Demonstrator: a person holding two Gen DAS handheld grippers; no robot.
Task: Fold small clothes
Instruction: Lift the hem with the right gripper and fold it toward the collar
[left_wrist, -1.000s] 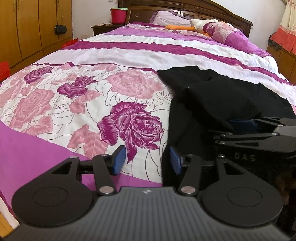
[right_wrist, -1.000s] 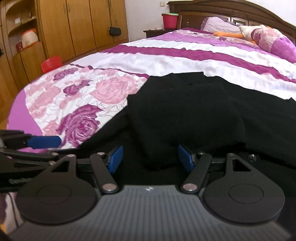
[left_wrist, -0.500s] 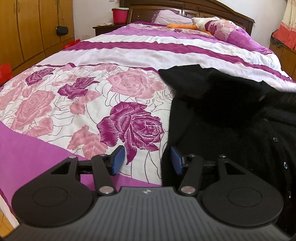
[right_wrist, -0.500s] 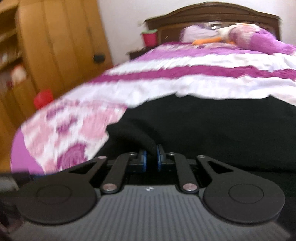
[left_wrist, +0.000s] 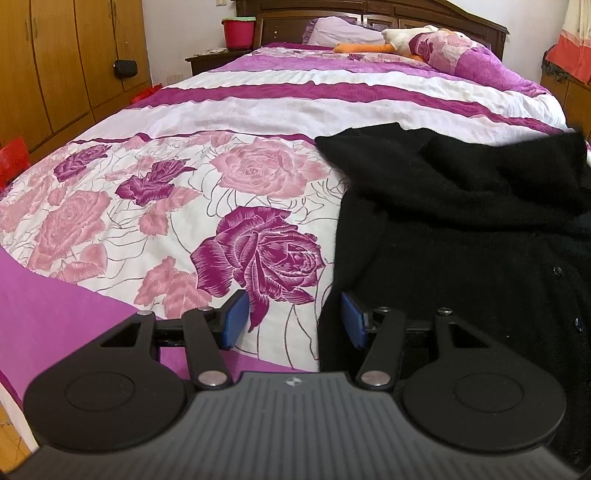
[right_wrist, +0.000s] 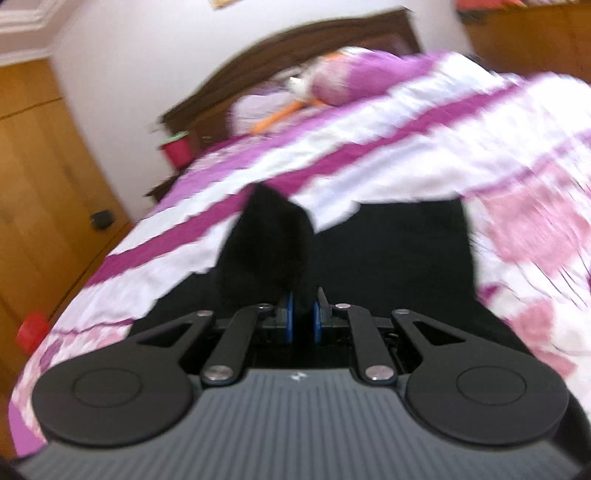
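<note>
A black knitted cardigan (left_wrist: 461, 229) with small buttons lies on the right side of the bed. My left gripper (left_wrist: 291, 317) is open and empty, low at the near edge of the bed, its right pad beside the cardigan's left edge. My right gripper (right_wrist: 303, 319) is shut on a black sleeve (right_wrist: 266, 247) of the cardigan and holds it lifted above the rest of the garment (right_wrist: 399, 258). The right wrist view is blurred and tilted.
The bed has a rose-patterned pink and white cover (left_wrist: 177, 206) with purple stripes. Pillows and a plush toy (left_wrist: 402, 37) lie by the wooden headboard. A red bucket (left_wrist: 238, 33) stands on a nightstand. Wooden wardrobes (left_wrist: 55, 66) line the left wall.
My right gripper closed on the sleeve, lifted it and swung it to the right, tilting. The folded sleeve part has left the cardigan's front, baring its buttons. My left gripper has stayed put.
</note>
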